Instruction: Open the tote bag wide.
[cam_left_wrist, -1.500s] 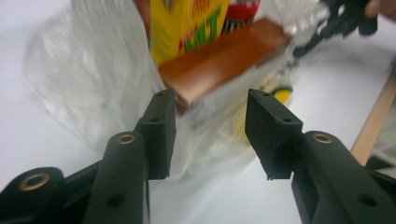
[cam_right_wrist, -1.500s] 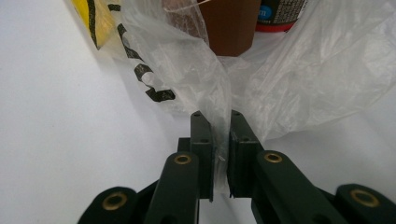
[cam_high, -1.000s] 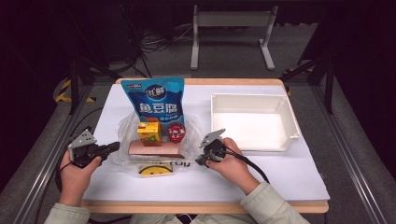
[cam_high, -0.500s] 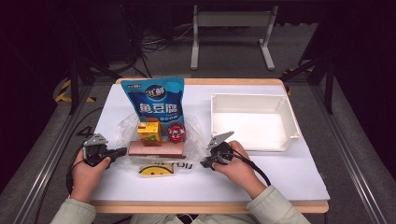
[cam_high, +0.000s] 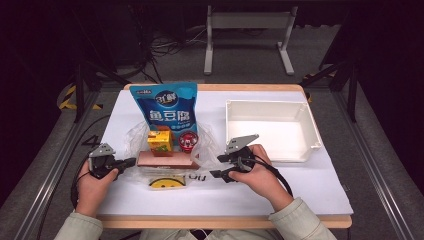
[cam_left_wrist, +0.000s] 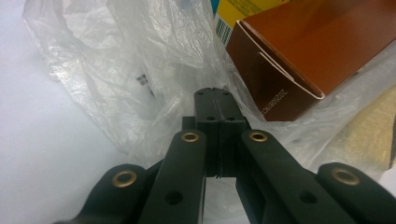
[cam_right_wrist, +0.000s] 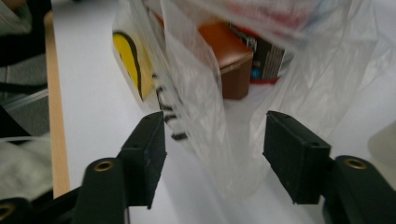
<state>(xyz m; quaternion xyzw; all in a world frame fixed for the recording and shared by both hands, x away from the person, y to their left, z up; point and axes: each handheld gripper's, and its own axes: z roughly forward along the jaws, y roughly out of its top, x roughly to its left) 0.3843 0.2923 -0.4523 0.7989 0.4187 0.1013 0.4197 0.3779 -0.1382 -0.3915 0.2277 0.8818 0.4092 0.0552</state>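
A clear plastic bag (cam_high: 132, 137) lies on the white table and holds a blue snack pouch (cam_high: 165, 107), a yellow juice box (cam_high: 160, 141), a red can (cam_high: 188, 141) and a brown box (cam_high: 165, 161). My left gripper (cam_high: 131, 161) is shut, its tips (cam_left_wrist: 215, 93) against the bag's left edge beside the brown box (cam_left_wrist: 299, 56); I cannot tell whether film is pinched. My right gripper (cam_high: 219, 167) is at the bag's right edge. Its jaws have just been opening, and in the right gripper view (cam_right_wrist: 215, 135) a loose fold of film (cam_right_wrist: 224, 154) hangs between them untouched.
A white tray (cam_high: 310, 130) stands at the right, just beyond my right hand. A yellow smiley print (cam_high: 167, 183) shows on the bag's near side. The table's wooden front edge (cam_high: 225, 221) runs close behind both hands.
The right gripper has opened and lifted a little, letting go of the bag's film. The left gripper sank toward the table and moved in to the bag's edge, still shut.
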